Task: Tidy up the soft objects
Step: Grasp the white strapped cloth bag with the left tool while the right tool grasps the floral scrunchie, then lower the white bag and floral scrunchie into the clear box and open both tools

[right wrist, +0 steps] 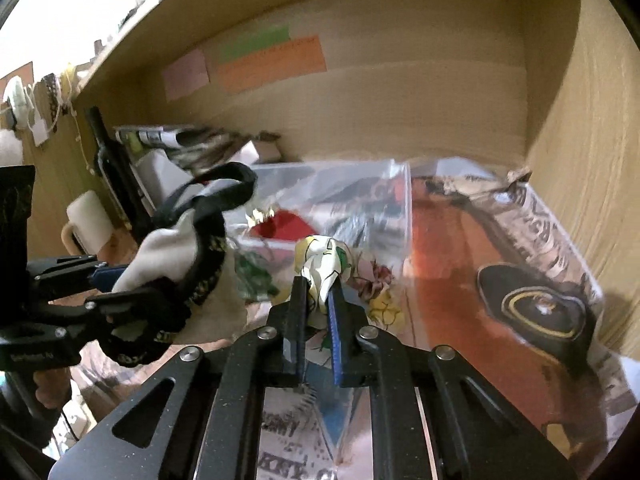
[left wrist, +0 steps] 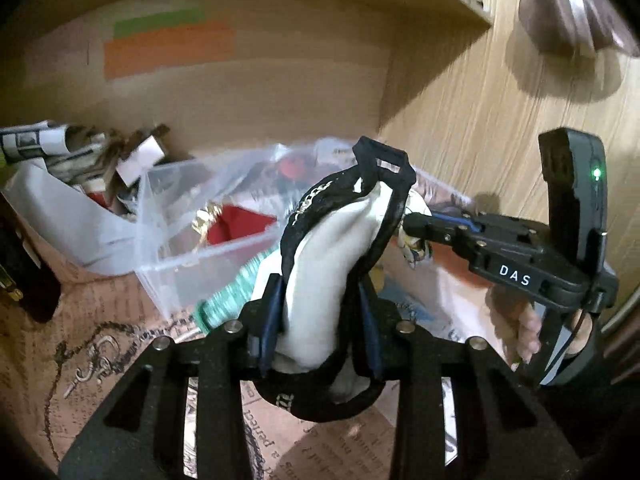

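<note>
My left gripper is shut on a white cloth pouch with black straps, held above the shelf floor; it also shows at the left of the right wrist view. My right gripper is shut on a floral patterned cloth, white with yellow and green. The right gripper also shows in the left wrist view, right of the pouch. A clear plastic box with red and mixed items stands just behind both grippers.
I am inside a wooden shelf compartment lined with newspaper. A white bin of rolled papers stands at the left. A dark bottle stands by the left wall. A chain lies on the paper. Coloured notes are on the back wall.
</note>
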A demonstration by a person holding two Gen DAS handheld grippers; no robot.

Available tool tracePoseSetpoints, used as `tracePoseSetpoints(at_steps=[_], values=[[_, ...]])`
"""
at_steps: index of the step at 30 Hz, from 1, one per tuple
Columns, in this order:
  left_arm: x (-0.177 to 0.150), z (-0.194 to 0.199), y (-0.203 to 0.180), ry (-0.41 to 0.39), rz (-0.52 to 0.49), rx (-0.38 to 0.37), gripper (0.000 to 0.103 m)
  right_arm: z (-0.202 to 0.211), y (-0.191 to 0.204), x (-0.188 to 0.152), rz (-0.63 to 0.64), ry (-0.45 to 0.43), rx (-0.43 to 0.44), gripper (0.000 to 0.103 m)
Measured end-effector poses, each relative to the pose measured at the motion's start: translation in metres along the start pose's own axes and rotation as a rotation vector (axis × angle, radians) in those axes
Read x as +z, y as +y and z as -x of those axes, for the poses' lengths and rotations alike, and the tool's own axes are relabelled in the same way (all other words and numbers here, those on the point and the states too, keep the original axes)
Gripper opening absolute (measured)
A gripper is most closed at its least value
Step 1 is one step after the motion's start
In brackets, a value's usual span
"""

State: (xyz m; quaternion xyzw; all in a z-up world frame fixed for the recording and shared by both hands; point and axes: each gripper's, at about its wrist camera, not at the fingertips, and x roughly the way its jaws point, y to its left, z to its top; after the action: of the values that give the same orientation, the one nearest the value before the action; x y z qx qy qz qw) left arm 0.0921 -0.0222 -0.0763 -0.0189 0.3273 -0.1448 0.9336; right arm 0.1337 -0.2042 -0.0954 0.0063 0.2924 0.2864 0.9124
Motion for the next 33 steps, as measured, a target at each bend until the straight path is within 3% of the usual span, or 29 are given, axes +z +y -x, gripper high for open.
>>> tracePoseSetpoints(at_steps=[8, 17, 19, 24, 27, 33], values=[[0.015, 0.011, 0.014, -0.029, 0.039, -0.004, 0.036, 0.009, 0.011, 0.015, 0.031, -0.059, 0.021, 0.009], [0.001, -0.016, 0.027, 0.09, 0.07, -0.019, 0.041, -0.017, 0.026, 0.011, 0.051, 0.001, 0.082, 0.009], [-0.002, -0.018, 0.029, 0.1, 0.07, -0.017, 0.051, -0.023, 0.029, 0.009, 0.052, 0.025, 0.099, 0.009], [-0.006, -0.015, 0.033, 0.093, 0.075, 0.001, 0.058, -0.03, 0.042, 0.008, 0.076, 0.047, 0.15, 0.009], [-0.007, -0.009, 0.034, 0.059, 0.07, 0.012, 0.058, -0.03, 0.052, 0.007, 0.107, 0.048, 0.165, 0.009], [-0.006, -0.009, 0.028, 0.056, 0.028, 0.001, 0.046, -0.032, 0.062, 0.005, 0.124, 0.063, 0.21, 0.009]])
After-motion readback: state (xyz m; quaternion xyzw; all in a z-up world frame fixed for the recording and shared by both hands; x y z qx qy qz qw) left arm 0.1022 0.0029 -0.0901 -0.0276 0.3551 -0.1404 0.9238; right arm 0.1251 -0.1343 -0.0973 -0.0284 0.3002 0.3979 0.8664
